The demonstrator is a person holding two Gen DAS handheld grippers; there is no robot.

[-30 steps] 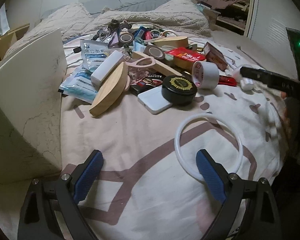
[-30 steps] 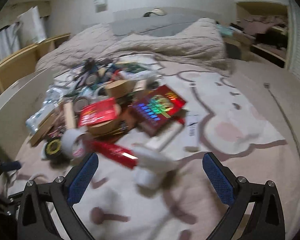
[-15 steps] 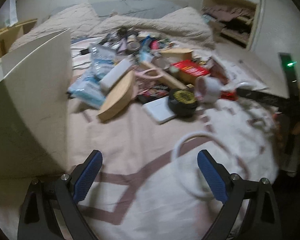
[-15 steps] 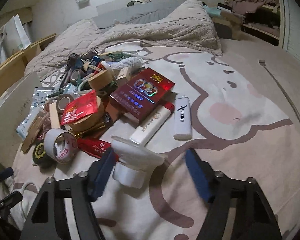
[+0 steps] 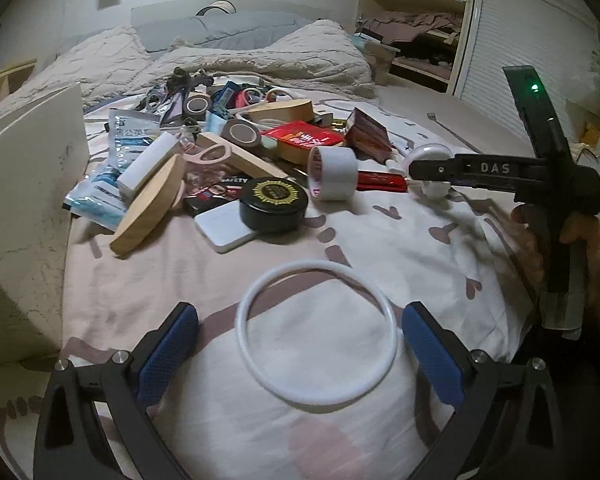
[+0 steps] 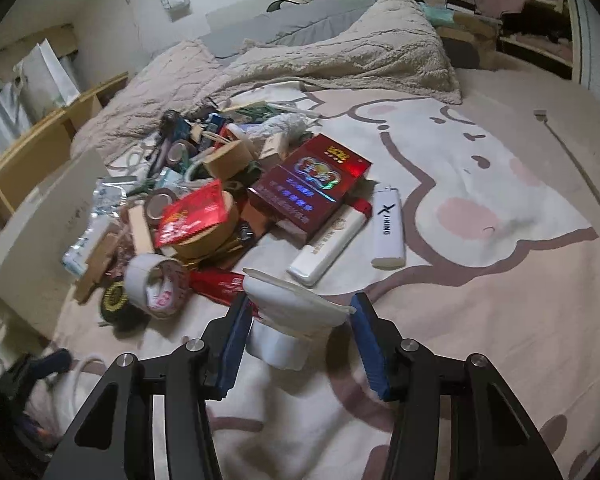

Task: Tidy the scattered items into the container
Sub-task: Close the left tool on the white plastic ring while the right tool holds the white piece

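White cup (image 6: 296,312) between closing right tongs (image 6: 300,336), left tongs (image 5: 300,352) wide

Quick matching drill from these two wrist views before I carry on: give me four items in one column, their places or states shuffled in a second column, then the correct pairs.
Items:
1. white ring
2. white suction cup piece
3. black round tin
4. white lighter

Places or states:
A. resting on a white flat box
B. lying on the bedsheet beside a white and red tube
C. between the left gripper's wide-open jaws, untouched
D. between the right gripper's jaws, which have just been closing

Pairs: 1-C, 2-D, 3-A, 4-B
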